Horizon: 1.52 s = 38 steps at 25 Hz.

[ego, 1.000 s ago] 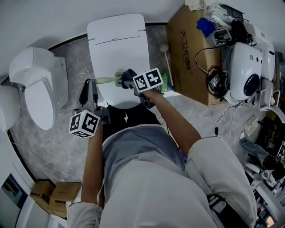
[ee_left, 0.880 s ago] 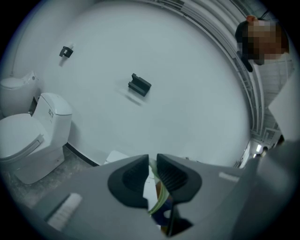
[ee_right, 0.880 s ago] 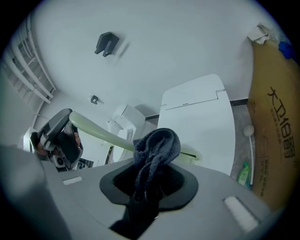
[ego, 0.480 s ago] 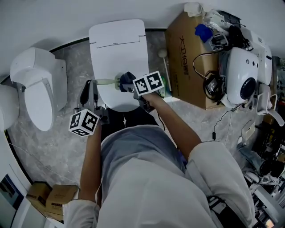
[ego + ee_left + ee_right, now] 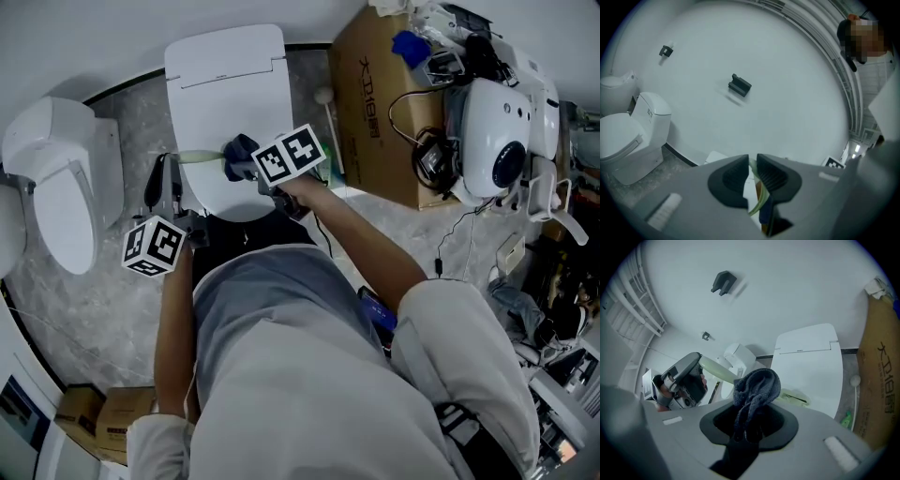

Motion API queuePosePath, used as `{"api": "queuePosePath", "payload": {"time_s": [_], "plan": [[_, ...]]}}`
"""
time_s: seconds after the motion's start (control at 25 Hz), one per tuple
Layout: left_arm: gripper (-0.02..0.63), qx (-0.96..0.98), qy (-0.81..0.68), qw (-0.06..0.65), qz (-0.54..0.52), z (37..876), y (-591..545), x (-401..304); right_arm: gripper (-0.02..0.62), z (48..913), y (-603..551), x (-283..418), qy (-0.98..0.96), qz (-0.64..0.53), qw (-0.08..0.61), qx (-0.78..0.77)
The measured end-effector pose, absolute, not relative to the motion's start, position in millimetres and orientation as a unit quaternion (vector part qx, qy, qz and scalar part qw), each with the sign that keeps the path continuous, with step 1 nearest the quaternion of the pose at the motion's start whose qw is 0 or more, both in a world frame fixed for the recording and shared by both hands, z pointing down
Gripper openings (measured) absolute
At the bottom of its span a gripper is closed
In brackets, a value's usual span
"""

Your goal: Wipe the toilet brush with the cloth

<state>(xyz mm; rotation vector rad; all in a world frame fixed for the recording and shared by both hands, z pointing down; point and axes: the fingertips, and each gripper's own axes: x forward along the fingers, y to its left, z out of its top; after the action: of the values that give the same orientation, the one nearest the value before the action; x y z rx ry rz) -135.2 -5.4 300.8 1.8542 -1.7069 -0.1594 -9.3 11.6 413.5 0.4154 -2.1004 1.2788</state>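
Head view. A white toilet (image 5: 230, 89) with its lid shut stands at 11 o'clock from the person's torso. A second white toilet (image 5: 56, 178) stands at 9 o'clock from the first, well apart from it. A brown cardboard box (image 5: 370, 112) stands on the grey stone floor (image 5: 84, 300) at 3 o'clock from the first toilet, just beside it. A white rounded machine (image 5: 497, 141) with cables sits at 3 o'clock from the box.

Left gripper (image 5: 169, 173): held at the lid's 8 o'clock edge. In the left gripper view the left gripper (image 5: 753, 163) has its jaws drawn in to a narrow slit, and the pale green handle of the toilet brush (image 5: 762, 200) runs through that slit, clamped.

Right gripper (image 5: 246, 164): held over the front of the lid, at 3 o'clock from the left gripper and near it. In the right gripper view the right gripper (image 5: 752, 417) has its jaws closed on the dark blue cloth (image 5: 757, 387), which bunches up out of them.

Toilet brush (image 5: 199, 157): lies roughly level above the shut lid, spanning the gap between the two grippers. In the right gripper view the toilet brush (image 5: 717, 370) runs from the left gripper at 10 o'clock toward the cloth.

Cloth (image 5: 236, 150): meets the brush handle at the right end of its visible stretch. Whether it wraps the handle cannot be told.
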Motion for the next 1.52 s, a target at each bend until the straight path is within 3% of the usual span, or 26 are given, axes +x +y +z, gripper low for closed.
{"api": "queuePosePath", "payload": {"time_s": [1.52], "plan": [[0.000, 0.701, -0.637, 0.315, -0.066, 301, -6, -132, 0.095, 345, 20, -36, -0.818, 0.494, 0.276, 0.097]]}}
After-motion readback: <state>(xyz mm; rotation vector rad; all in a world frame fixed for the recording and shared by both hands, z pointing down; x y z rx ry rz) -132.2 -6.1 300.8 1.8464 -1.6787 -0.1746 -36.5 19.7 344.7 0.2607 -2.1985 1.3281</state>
